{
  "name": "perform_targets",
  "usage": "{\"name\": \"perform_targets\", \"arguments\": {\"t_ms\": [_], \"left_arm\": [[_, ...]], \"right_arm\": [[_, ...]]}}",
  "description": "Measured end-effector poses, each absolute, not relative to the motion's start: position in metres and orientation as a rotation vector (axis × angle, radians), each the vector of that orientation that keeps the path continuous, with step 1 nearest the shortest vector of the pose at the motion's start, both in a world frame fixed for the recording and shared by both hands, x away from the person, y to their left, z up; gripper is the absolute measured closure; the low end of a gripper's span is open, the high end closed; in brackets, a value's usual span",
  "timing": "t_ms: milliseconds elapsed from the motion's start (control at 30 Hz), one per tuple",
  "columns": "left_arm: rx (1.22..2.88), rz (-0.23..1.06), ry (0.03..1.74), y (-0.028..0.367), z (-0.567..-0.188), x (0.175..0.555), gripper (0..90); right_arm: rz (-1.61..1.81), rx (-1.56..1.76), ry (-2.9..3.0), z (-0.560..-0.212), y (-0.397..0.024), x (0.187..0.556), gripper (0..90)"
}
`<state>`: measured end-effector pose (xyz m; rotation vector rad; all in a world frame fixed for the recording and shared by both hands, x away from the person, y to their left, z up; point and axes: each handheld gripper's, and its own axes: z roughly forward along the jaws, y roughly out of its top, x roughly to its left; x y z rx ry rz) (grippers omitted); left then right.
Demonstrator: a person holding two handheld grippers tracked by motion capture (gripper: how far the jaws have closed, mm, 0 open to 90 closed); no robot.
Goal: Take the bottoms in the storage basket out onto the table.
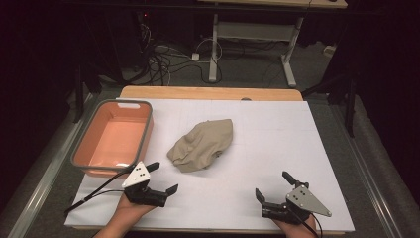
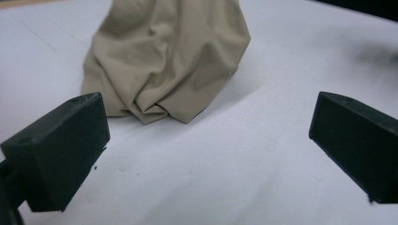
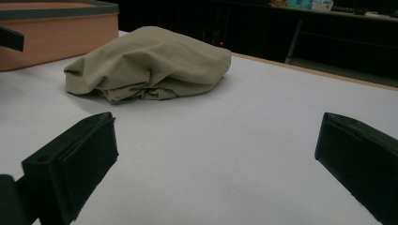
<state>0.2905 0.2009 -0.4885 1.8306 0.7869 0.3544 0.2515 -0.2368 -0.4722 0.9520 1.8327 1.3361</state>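
The left gripper (image 1: pixel 163 178) rests near the front edge of the white worktop (image 1: pixel 277 144), held in a hand (image 1: pixel 126 210). Its 2 jaws are spread wide and hold nothing. The cloth (image 1: pixel 202 145), a beige crumpled heap, lies just ahead of these jaws and a little to their right in the high view. It is near them but not touching. In the left gripper view the cloth (image 2: pixel 169 56) sits straight ahead between the 2 jaws, with bare worktop before it.

The right gripper (image 1: pixel 273 184) is also at the front of the worktop, well apart from the left one. Its jaws are spread wide too, with nothing between them. From these jaws the cloth (image 3: pixel 150 63) is farther ahead and to the left.

The bin (image 1: pixel 91 134), orange with a grey rim, stands just beyond the left jaws, to their left side, and beside the cloth without touching it. As far as the high view shows its inside, there is nothing in it. In the right gripper view the bin (image 3: pixel 61 33) is behind the cloth, at the far left.
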Motion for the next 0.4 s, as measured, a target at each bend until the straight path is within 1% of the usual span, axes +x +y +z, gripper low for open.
{"name": "perform_targets", "arguments": {"t_ms": [200,400], "left_arm": [[1.818,0.338,0.783,0.2011,-0.4898,0.2931,0.0],[1.823,0.351,0.766,0.2015,-0.4895,0.2898,0.0]], "right_arm": [[1.333,0.954,1.827,-0.4723,-0.2334,0.2515,0.3],[1.324,0.951,1.831,-0.4739,-0.2300,0.2523,0.4]]}}
